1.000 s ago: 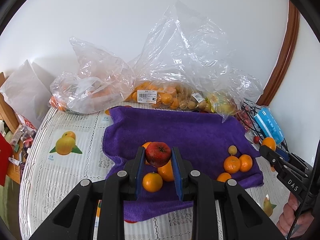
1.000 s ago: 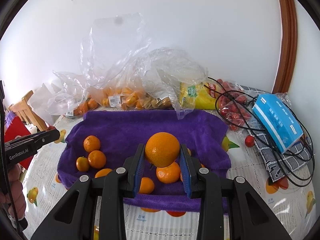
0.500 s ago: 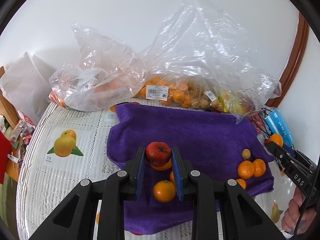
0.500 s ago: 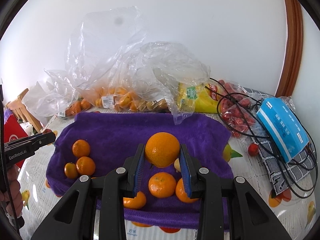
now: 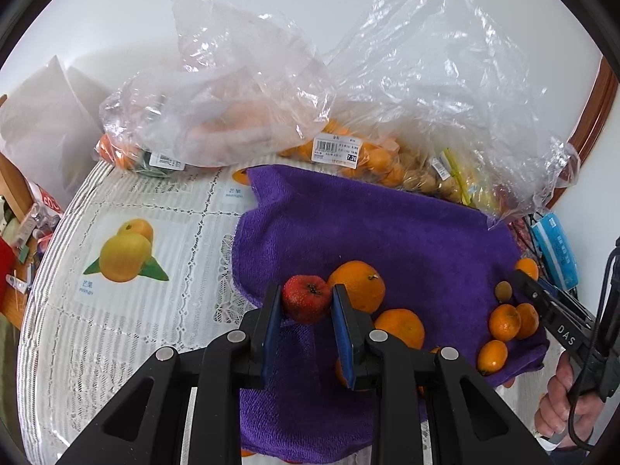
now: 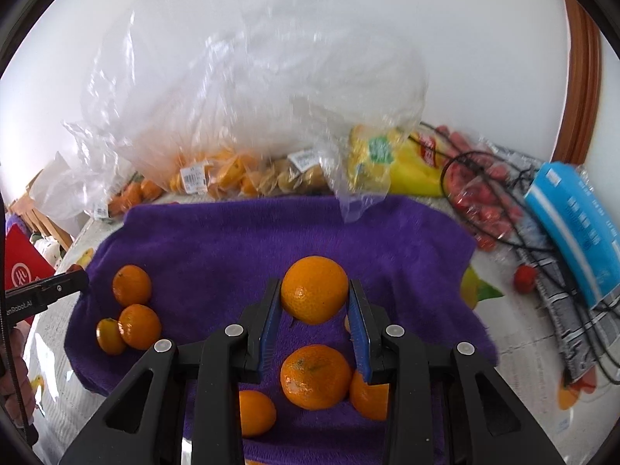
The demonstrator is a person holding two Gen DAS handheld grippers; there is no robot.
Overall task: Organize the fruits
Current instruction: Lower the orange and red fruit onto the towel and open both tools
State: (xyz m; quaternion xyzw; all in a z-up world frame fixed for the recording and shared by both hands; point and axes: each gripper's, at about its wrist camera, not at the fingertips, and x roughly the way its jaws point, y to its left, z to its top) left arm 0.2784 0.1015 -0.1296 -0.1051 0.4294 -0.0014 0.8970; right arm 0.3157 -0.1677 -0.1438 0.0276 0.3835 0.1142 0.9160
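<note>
My left gripper (image 5: 306, 302) is shut on a small red fruit (image 5: 306, 297), held over the near left part of the purple towel (image 5: 387, 232). Two oranges (image 5: 358, 285) lie just right of it, and several small oranges (image 5: 503, 321) lie at the towel's right edge. My right gripper (image 6: 314, 302) is shut on a big orange (image 6: 314, 294) above the towel (image 6: 271, 232). Below it lie more oranges (image 6: 314, 376); three small oranges (image 6: 131, 285) lie at the towel's left. The right gripper's tip shows in the left view (image 5: 519, 277).
Clear plastic bags of oranges and other fruit (image 5: 348, 155) stand along the wall behind the towel. A yellow packet (image 6: 387, 162), red fruits in a bag (image 6: 484, 193), black cables (image 6: 542, 252), a blue pack (image 6: 573, 224) and a loose red fruit (image 6: 525, 279) lie at right.
Both grippers have moved forward toward the bags, each still holding its fruit. The left has also shifted left, so the oranges now lie to its right.
</note>
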